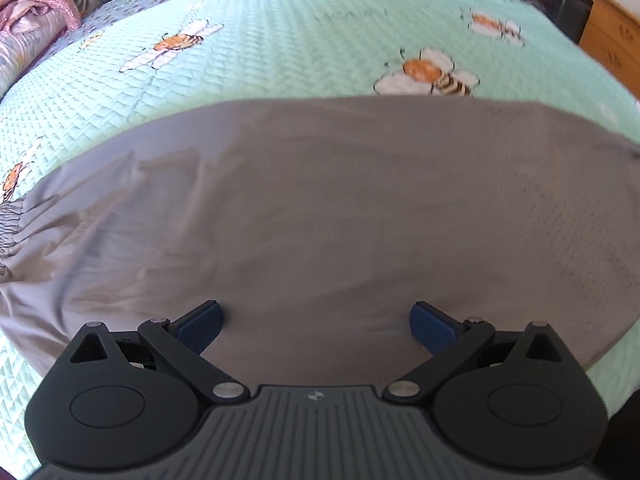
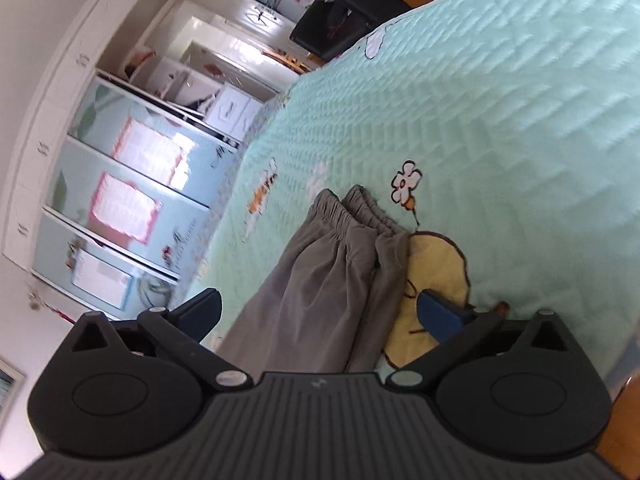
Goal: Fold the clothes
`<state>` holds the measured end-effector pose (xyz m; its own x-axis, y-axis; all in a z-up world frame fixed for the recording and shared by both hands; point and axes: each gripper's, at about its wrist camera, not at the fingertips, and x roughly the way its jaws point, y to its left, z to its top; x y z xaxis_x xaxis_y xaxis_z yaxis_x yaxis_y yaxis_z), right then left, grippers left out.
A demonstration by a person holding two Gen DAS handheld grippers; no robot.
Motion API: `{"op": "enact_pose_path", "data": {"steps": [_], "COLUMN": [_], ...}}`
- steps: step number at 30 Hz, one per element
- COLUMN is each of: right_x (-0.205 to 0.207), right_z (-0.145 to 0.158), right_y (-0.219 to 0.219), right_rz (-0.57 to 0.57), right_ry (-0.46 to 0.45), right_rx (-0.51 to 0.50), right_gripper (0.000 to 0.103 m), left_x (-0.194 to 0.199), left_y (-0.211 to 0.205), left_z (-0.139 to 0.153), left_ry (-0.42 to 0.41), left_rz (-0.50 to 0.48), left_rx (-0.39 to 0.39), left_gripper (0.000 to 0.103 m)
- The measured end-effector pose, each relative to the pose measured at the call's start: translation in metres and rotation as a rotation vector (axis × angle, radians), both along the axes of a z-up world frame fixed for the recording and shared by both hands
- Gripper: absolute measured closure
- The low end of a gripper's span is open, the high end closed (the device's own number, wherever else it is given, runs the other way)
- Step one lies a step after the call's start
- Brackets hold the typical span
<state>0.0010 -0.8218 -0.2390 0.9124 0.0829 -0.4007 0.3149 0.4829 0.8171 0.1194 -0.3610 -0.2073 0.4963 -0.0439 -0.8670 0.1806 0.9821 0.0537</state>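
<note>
grey trousers (image 1: 320, 208) lay spread flat across a mint quilted bedspread (image 1: 280, 40) printed with bees, the gathered waistband (image 2: 356, 210) visible in the right wrist view. left gripper (image 1: 316, 326) hovered over the cloth, fingers wide and empty; right gripper (image 2: 320, 314) likewise stood wide apart above the fabric's edge.

Grey garment (image 1: 340, 208): smooth matt cloth, fine mesh texture at right of the left wrist view; gathered elastic waistband (image 2: 356, 210).
Mint-green bedspread (image 1: 280, 40): quilted cloth, ridged, matt.
Left gripper (image 1: 316, 326): matt black plastic, ribbed body, blue textured pads, shiny metal pins.
Wooden dresser (image 1: 612, 40): orange-brown, upper right.
</note>
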Motion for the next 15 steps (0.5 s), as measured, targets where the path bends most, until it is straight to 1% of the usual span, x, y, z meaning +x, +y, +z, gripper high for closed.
{"op": "enact_pose_path", "data": {"steps": [7,12,15], "right_x": [0.025,0.042,0.045], "right_z": [0.003,0.005,0.005], "right_y": [-0.002,-0.001,-0.002], "right_rz": [0.04,0.046,0.039], "right_ry": [0.039,0.069,0.067], "right_rx": [-0.028,-0.057,-0.05], "right_gripper": [0.0,0.0,0.0], "left_x": [0.005,0.006,0.006], "left_y": [-0.004,-0.003,-0.004], "left_z": [-0.007,-0.008,-0.008], "left_ry": [0.007,0.013,0.015], "left_rz": [-0.004,-0.001,-0.002], "left_rx": [0.0,-0.005,-0.003], "left_gripper": [0.0,0.0,0.0]}}
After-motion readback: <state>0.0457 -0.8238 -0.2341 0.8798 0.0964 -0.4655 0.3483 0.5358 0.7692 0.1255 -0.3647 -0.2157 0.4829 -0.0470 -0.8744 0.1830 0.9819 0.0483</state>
